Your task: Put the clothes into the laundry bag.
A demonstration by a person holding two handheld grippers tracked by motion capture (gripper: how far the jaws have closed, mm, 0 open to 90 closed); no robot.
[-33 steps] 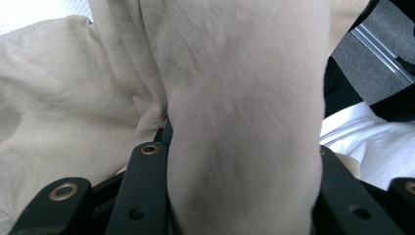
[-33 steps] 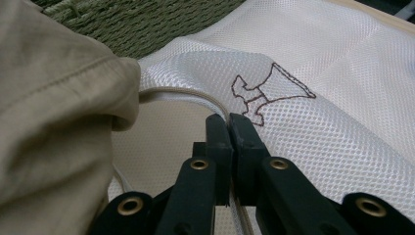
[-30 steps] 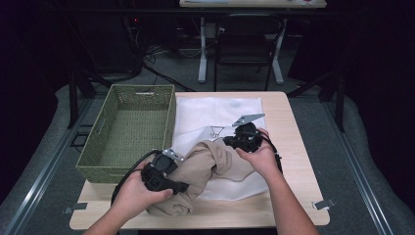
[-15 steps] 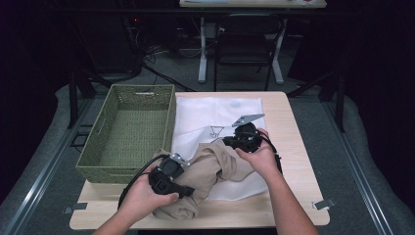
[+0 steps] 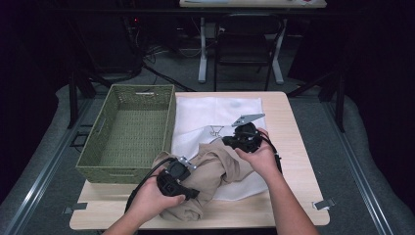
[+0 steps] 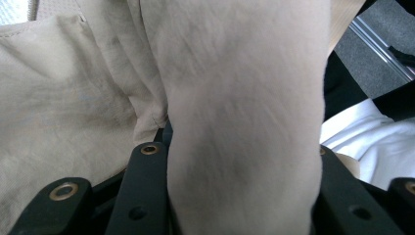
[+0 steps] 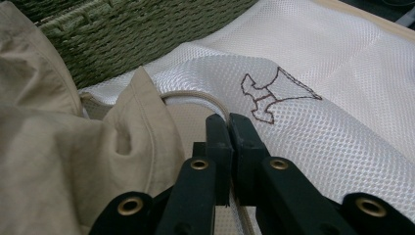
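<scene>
Mid-bagging step: left hand-held gripper (image 5: 172, 180) clamped the tan garment (image 5: 215, 171); right hand-held gripper (image 7: 228, 128) pinched the mesh bag (image 5: 215, 115) drawcord. Next probably needed the mouth opened.

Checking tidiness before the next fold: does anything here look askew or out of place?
Only the beige garment: it lies bunched and twisted across the white mesh cloth, not flat. The green basket sits straight.

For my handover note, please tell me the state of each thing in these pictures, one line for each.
Beige garment: crumpled, lying partly on the white mesh cloth.
White mesh cloth: spread flat on the table.
Green woven basket: upright, nothing in it.
Left gripper: jaws closed on a thick fold of the beige garment.
Right gripper: jaws shut on a thin beige cord.
</scene>
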